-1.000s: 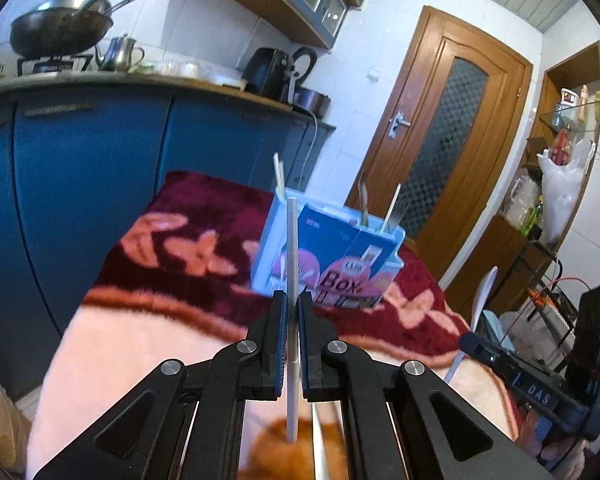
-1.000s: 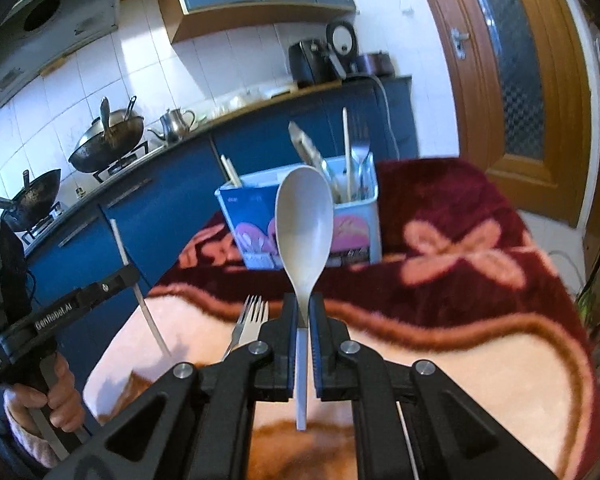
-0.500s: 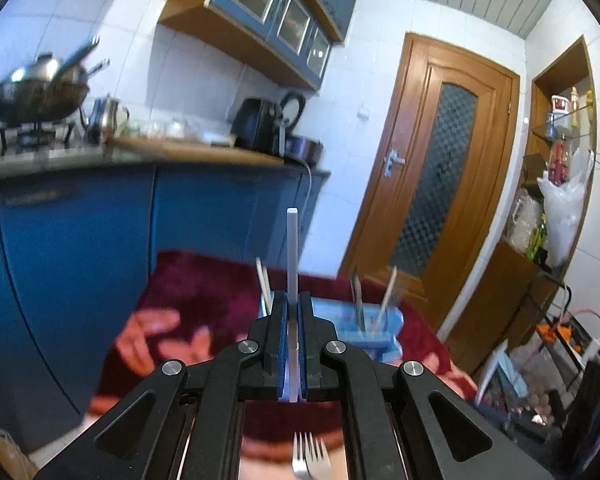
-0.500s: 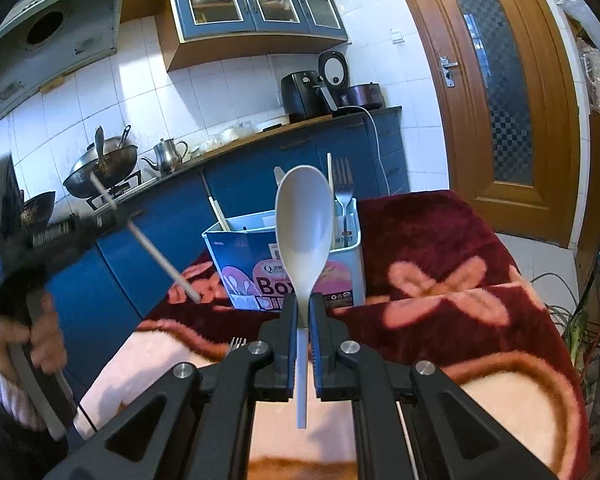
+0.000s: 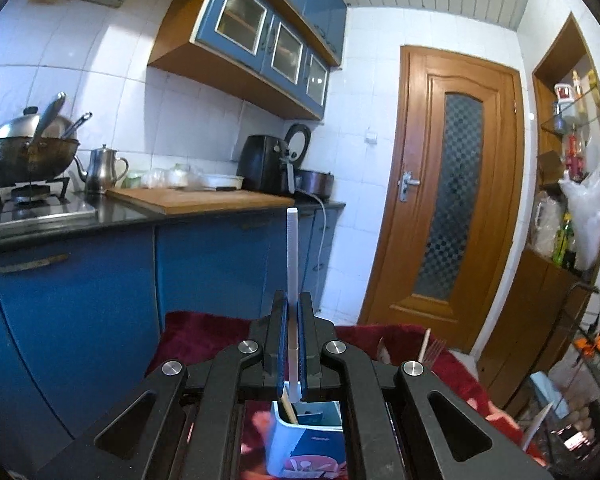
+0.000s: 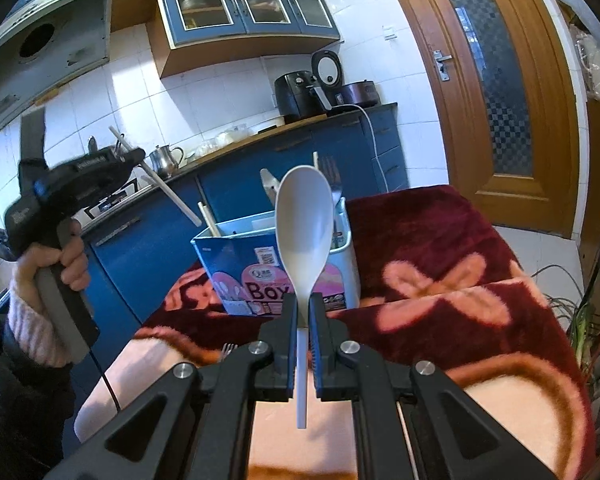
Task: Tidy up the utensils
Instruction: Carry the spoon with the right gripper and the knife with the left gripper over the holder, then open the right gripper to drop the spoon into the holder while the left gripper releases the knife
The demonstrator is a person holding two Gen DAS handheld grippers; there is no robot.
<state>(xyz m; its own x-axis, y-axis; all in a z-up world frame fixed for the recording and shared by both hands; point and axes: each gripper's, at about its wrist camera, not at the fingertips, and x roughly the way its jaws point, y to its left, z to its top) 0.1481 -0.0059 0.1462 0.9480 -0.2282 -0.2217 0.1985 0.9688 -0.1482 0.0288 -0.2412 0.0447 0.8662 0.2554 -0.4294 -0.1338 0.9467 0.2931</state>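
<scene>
Right wrist, jaws clamp spoon (image 6: 305, 236) (white)

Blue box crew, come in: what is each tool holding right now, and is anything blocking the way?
Left tool shut on white chopstick, above blue box. Right tool shut on white spoon. Nothing blocking the box opening.

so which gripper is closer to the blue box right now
Left. The left gripper, shut on a white chopstick, sits just above the blue box, chopstick end over its opening. The right gripper, holding a white spoon, stays back on the near side of it.
</scene>
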